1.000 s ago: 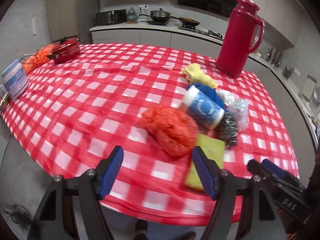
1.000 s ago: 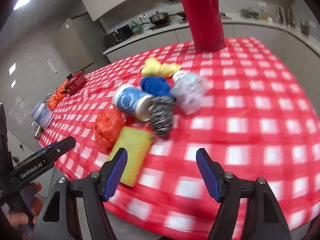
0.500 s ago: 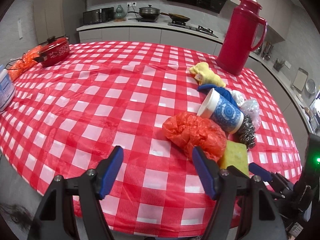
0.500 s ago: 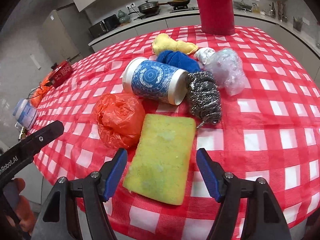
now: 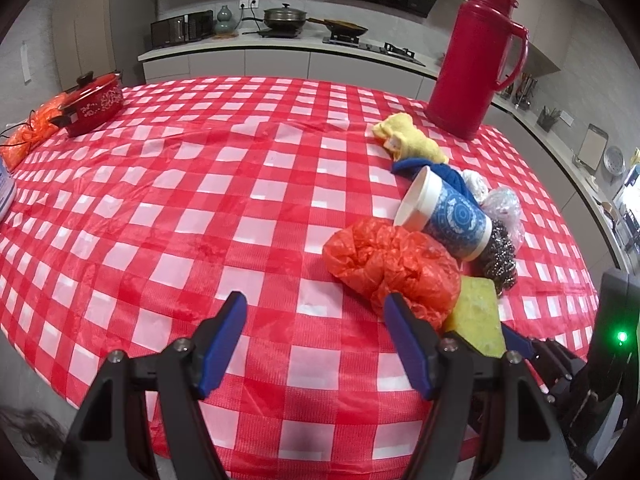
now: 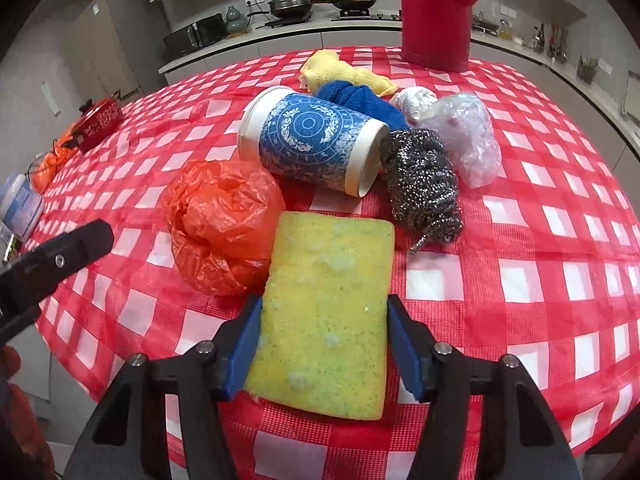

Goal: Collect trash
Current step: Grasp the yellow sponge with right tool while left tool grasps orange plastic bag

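Observation:
A yellow sponge (image 6: 328, 304) lies flat near the table's front edge, between the open fingers of my right gripper (image 6: 324, 344), which straddle its near end. Beside it are a crumpled orange plastic bag (image 6: 224, 224), a tipped blue-and-white paper cup (image 6: 316, 140), a steel scourer (image 6: 424, 184), a clear plastic wad (image 6: 468, 140), a white paper ball (image 6: 412, 100), a blue cloth (image 6: 360, 100) and a yellow cloth (image 6: 344, 72). My left gripper (image 5: 316, 340) is open and empty, just left of the orange bag (image 5: 392, 264) and sponge (image 5: 476, 320).
A red thermos (image 5: 476, 60) stands at the back right of the red checked tablecloth (image 5: 200, 200). A red pot (image 5: 96, 100) and an orange bag (image 5: 32, 132) sit at the far left, with a white jar (image 6: 20, 208) near the left edge.
My right gripper has moved forward so its fingers now straddle the sponge's near end. My left gripper has shifted slightly closer to the orange bag.

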`<move>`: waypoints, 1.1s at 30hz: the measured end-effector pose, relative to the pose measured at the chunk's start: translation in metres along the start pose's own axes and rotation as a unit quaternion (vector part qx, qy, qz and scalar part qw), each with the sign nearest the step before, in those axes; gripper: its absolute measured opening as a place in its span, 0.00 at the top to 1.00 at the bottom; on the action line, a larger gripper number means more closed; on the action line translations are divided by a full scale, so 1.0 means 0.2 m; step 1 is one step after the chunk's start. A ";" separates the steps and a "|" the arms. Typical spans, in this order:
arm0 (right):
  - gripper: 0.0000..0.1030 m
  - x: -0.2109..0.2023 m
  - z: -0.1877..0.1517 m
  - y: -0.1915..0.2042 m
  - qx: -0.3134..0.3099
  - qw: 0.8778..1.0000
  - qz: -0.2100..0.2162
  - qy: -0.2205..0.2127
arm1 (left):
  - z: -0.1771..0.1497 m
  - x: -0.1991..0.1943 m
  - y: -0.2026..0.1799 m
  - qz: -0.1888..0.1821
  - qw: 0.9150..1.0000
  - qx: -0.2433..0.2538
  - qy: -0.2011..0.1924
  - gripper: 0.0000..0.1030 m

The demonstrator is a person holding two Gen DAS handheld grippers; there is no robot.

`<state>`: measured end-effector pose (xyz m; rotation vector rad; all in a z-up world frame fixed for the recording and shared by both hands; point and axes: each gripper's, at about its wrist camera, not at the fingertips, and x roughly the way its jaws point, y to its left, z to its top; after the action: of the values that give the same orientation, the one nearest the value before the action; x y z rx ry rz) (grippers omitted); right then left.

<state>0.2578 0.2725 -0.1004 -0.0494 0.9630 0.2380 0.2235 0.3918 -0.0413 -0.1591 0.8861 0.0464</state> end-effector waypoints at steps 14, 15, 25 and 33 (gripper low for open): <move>0.50 -0.18 -0.04 -0.35 0.062 0.997 -0.042 -0.035 | 0.01 0.06 -0.20 -0.041 0.998 0.037 0.016 0.29; 0.49 -0.19 -0.04 -0.37 0.066 0.996 -0.045 -0.037 | 0.02 0.07 -0.22 -0.041 0.998 0.041 0.017 0.29; 0.43 -0.12 -0.05 -0.45 0.088 0.995 -0.035 -0.015 | 0.04 0.23 -0.36 -0.028 0.996 0.072 0.033 0.28; 0.52 -0.11 -0.04 -0.45 0.086 0.996 -0.020 -0.013 | 0.00 0.27 -0.32 -0.019 0.997 0.068 0.023 0.53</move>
<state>0.2587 0.1789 -0.0923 0.0910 0.9518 0.1180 0.2653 0.3273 -0.0754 -0.0498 0.9290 -0.0540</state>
